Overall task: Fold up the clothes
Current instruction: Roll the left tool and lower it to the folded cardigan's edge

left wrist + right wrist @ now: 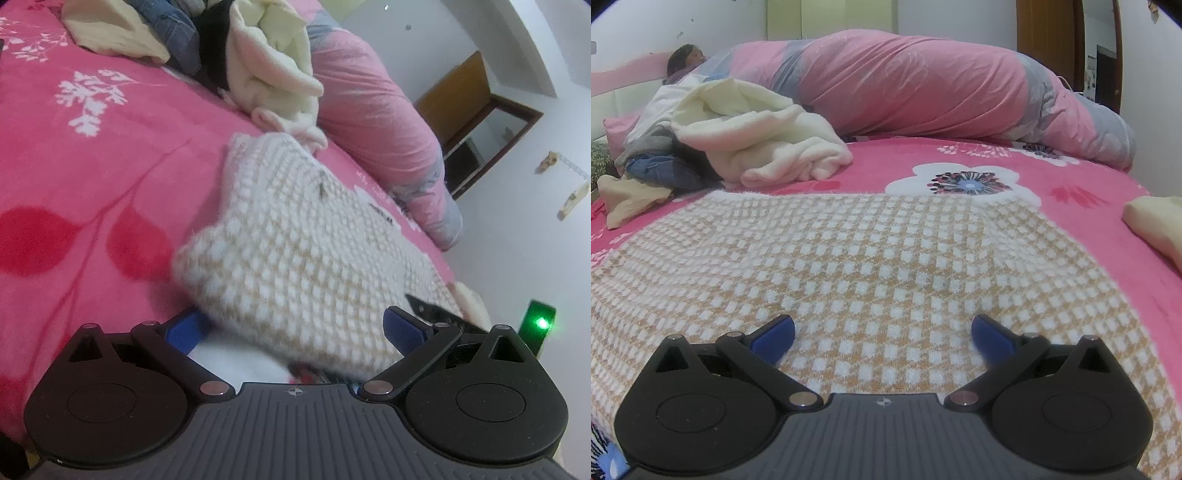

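- left wrist view: left gripper (295, 328) with blue pads (404, 330) spread wide apart, clamped on nothing; a raised fold of the knit (295, 236) hangs between and over them, blurred.
- same view: knit, white and tan checks, lies on the pink sheet (92, 155), printed with white sprigs and red leaves.
- near the far end of the knit, a small dark mark, perhaps a label; too blurred to read.
- beyond the knit, a pile (273, 62) of cream fleece, with denim and a dark piece beside it.
- only here: a green light (542, 324) on a dark block at right, a wooden door (458, 92) and white wall.
- no brand or writing readable; only a small crosshair mark on the gripper body.
- right wrist view: right gripper (882, 338) with jaws wide apart, low over the knit (871, 251), gripping nothing; whether the pads touch the cloth cannot be told.
- here the knit lies spread flat and broad across the sheet (1082, 221).
- only here: a white flower print (964, 182), a long pink duvet roll (923, 85) across the back, a cream fold (1156, 221) at right edge.
- pile (757, 144) at left, behind the knit.
- no readable writing here either.
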Action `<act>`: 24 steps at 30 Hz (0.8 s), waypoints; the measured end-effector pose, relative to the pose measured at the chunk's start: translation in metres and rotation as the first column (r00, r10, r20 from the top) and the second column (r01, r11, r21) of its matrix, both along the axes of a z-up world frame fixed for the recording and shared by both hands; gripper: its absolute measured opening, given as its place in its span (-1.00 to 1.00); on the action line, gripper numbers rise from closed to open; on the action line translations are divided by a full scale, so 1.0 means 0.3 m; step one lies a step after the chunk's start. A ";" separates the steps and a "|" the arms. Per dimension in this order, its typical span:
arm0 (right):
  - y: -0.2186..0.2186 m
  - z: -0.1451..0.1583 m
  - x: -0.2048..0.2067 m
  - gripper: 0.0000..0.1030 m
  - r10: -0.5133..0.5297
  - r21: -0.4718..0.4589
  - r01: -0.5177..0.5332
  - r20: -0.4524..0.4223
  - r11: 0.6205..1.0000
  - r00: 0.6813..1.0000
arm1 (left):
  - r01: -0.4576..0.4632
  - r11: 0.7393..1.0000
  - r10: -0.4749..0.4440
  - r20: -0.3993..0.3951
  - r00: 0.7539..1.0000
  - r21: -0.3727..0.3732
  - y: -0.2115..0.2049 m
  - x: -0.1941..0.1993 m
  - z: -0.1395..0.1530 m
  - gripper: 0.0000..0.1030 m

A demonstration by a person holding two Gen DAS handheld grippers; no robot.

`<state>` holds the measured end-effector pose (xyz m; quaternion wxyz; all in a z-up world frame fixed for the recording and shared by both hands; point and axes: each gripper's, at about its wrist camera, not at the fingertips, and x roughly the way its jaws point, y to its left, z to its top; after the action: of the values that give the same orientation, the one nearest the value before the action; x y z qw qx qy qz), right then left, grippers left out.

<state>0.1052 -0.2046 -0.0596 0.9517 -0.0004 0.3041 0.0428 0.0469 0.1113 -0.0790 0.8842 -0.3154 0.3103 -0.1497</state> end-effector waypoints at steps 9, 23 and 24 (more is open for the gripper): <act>0.003 0.002 0.000 1.00 -0.001 -0.003 0.001 -0.004 1.000 1.000 | 0.020 0.998 -0.019 0.017 1.000 -0.057 0.034 0.078 -0.004 0.97; 0.008 0.002 0.003 1.00 -0.007 -0.007 0.007 -0.007 1.000 1.000 | 0.190 0.934 -0.212 -0.038 0.977 -0.303 0.216 0.324 -0.031 0.89; 0.008 0.002 0.003 1.00 -0.007 -0.007 0.007 -0.006 1.000 1.000 | 0.203 0.930 -0.228 -0.045 0.973 -0.307 0.218 0.344 -0.031 0.89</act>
<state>0.1062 -0.2022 -0.0591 0.9508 -0.0026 0.3073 0.0385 0.1501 0.1768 -0.0883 0.7909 -0.4159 0.3519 -0.2786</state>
